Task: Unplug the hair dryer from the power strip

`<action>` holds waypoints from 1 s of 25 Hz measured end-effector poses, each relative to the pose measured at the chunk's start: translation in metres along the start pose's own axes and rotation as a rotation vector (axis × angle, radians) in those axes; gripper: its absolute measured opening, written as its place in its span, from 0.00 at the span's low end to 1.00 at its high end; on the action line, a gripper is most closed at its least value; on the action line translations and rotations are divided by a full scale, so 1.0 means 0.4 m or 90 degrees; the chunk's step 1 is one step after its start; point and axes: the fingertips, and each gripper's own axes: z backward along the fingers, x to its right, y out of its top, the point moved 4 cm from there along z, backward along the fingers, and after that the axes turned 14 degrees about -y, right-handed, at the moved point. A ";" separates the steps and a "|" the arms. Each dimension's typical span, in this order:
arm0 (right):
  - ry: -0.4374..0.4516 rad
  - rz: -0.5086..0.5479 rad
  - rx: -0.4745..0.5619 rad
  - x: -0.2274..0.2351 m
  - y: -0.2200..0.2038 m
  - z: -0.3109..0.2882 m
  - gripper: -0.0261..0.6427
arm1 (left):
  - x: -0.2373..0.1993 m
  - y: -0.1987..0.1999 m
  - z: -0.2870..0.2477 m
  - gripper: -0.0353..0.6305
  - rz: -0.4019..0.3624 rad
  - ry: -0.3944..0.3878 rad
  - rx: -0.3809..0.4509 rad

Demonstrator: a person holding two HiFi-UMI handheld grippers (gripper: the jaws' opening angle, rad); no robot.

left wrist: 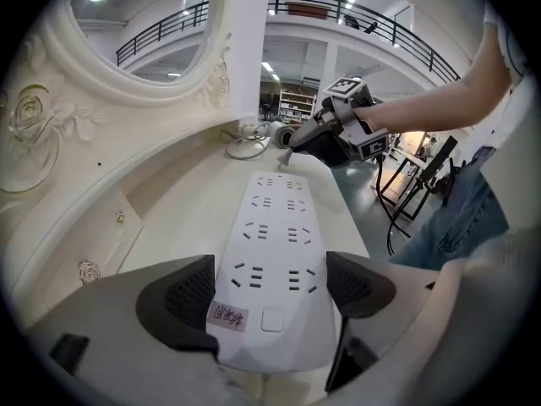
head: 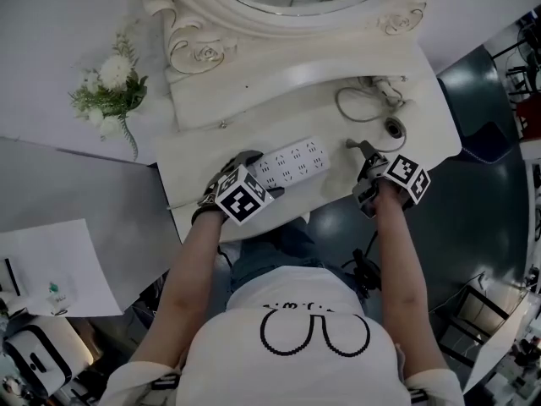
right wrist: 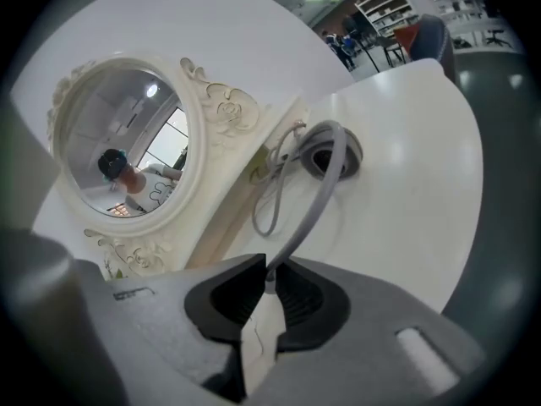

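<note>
A white power strip (head: 292,163) lies on the white dressing table (head: 439,108), and none of the sockets I can see holds a plug. My left gripper (head: 254,166) is shut on the strip's near end, its pads against both long edges (left wrist: 266,290). My right gripper (head: 355,147) is shut on the white plug (right wrist: 260,337), just off the strip's far end (left wrist: 286,155). A grey cord (right wrist: 317,201) runs from the plug to the hair dryer (right wrist: 330,152), which lies further back beside a loop of cable (head: 393,128).
An ornate white mirror frame (head: 194,49) stands at the back of the table. White flowers (head: 110,87) lie to the left on a grey surface, with a sheet of paper (head: 51,269) nearer. The table's front edge and dark floor (head: 473,218) are on the right.
</note>
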 end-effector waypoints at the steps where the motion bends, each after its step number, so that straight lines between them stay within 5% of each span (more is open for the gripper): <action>1: -0.007 0.001 -0.002 0.003 -0.004 -0.003 0.10 | 0.000 0.000 0.000 0.67 0.000 0.000 -0.001; 5: -0.022 0.040 0.003 0.006 -0.015 0.000 0.17 | 0.001 -0.001 0.001 0.67 0.000 -0.001 -0.002; 8: -0.010 0.042 -0.018 -0.002 -0.031 0.008 0.46 | 0.001 -0.002 0.001 0.67 -0.001 -0.001 -0.001; 14: -0.025 0.079 0.031 -0.009 -0.047 0.045 0.78 | 0.000 -0.005 0.002 0.67 -0.004 -0.002 0.007; 25: -0.105 0.298 0.117 -0.028 -0.079 0.144 0.80 | 0.002 -0.001 0.004 0.67 -0.009 0.002 0.016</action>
